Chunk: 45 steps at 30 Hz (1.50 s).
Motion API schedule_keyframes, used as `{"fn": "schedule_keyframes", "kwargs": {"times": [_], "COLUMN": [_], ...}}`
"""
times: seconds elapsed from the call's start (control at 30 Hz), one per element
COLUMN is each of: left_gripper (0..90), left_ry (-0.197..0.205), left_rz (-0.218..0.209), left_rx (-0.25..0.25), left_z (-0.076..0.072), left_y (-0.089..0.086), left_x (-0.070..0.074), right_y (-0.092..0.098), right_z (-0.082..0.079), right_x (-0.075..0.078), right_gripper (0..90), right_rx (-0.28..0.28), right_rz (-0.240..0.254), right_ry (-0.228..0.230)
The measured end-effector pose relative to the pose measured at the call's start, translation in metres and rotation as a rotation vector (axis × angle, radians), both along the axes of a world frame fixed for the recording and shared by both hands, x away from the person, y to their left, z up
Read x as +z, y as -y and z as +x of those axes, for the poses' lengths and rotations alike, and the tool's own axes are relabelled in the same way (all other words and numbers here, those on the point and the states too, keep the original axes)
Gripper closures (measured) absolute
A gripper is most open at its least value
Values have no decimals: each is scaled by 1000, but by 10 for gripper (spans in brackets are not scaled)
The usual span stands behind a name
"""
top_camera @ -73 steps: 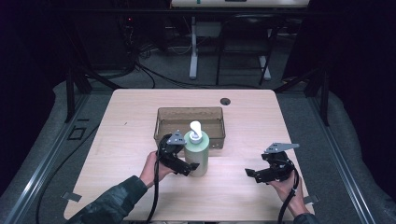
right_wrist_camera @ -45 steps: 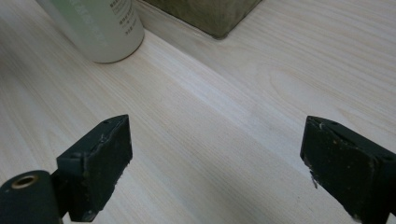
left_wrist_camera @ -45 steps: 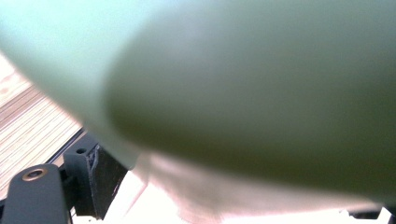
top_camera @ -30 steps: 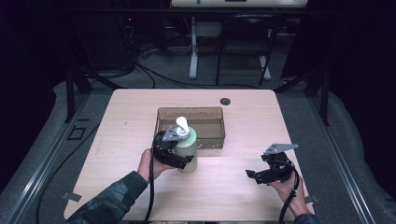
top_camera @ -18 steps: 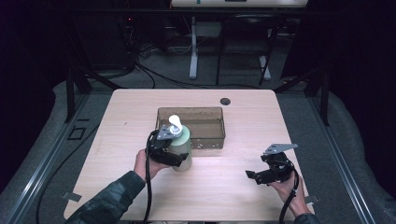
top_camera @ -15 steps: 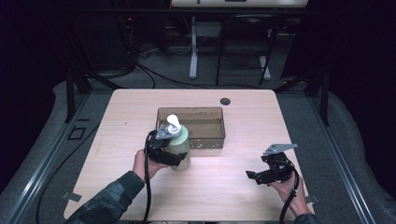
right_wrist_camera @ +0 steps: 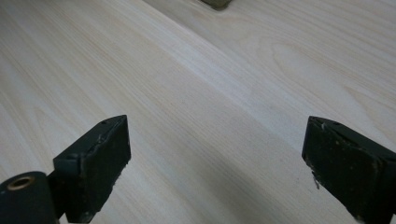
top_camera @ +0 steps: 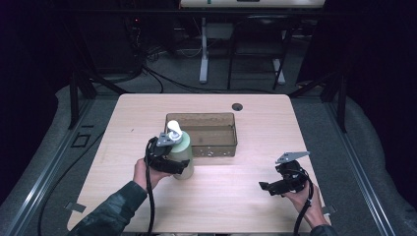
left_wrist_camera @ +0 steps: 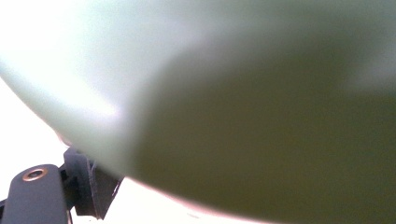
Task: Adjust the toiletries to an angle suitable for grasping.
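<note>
Pale table [top_camera: 236, 196]: left gripper [top_camera: 169, 162], clamped on bottle [top_camera: 181, 155], has carried it leftward off the bin [top_camera: 216, 142] front; right gripper [top_camera: 268, 187] idles, jaws apart.

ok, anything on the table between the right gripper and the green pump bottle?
Nothing: bare wood lies between the right gripper and the pump bottle in the high view.

room dark | table [top_camera: 221, 196] lit | left gripper view blurred (overexposed edge)
</note>
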<state>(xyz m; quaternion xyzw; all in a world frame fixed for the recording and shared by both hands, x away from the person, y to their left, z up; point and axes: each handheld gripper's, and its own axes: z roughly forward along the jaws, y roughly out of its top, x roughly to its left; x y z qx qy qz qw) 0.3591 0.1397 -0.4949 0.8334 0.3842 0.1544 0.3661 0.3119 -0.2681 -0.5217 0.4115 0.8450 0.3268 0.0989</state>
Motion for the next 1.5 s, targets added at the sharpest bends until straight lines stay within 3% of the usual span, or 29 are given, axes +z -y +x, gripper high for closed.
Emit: {"fn": "schedule_keyframes", "kwargs": {"times": [0.1,0.27,0.37,0.4,0.6,0.7,0.97,1.2,1.23,1.27,1.5], "left_gripper": [120,86,28,21,3,3,6,17,38,49,115], "left_ry": [-19,-64,-67,-67,-55,-39,26,37,37,47,64], "left_rz": [17,-12,-10,-36,-33,-19,103,170,170,203,254], "left_rx": [-36,-101,-110,-128,-180,-218,-272,-346,-346,-359,-405], "left_z": [2,4,3,2,-1,0,7,19,19,22,32], "left_y": [-4,-12,-16,-22,-33,-36,-31,-22,-22,-17,-2], "left_x": [2,7,11,16,34,55,94,122,122,128,140], "right_y": [0,1,1,1,1,2,1,0,0,0,1], "right_z": [-1,0,0,0,-1,0,-2,-2,-2,-2,-2], "right_x": [0,-2,-4,-4,-7,-5,-7,-6,-6,-6,-5], "right_gripper": [73,72,77,77,74,75,73,73,74,74,74], "right_rx": [-1,0,9,17,34,34,66,80,82,83,84], "right_rz": [-4,-12,-15,-17,-29,-23,-13,-9,-8,-7,-4], "right_ry": [-1,-10,-24,-28,-48,-45,-69,-68,-69,-69,-74]}}
